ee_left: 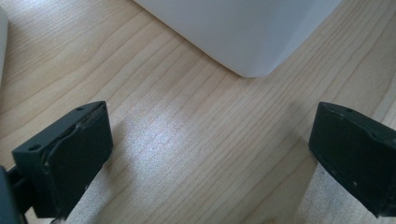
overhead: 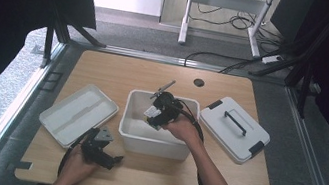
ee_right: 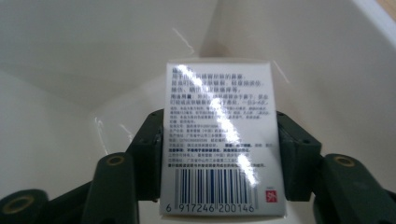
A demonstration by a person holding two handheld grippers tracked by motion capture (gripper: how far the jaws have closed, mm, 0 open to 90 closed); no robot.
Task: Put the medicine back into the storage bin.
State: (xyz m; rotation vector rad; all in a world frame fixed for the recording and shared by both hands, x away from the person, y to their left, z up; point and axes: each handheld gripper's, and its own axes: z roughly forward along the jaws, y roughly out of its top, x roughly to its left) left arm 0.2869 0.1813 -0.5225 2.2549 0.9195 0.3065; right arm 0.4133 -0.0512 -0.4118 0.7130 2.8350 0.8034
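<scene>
Jaws of right gripper (ee_right: 219, 154) clamped on a white carton (ee_right: 219, 140), hand tilted down into bin (overhead: 132, 130)

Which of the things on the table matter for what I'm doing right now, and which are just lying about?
In the job:
- small white cardboard box with printed text and barcode, between the jaws of the right hand-held gripper
- open white plastic bin, into which that box is being lowered

Lying about:
- flat white plastic lid, left of bin
- closed white plastic case with black handle, right of bin
- left hand-held gripper, open, over bare wood
</scene>
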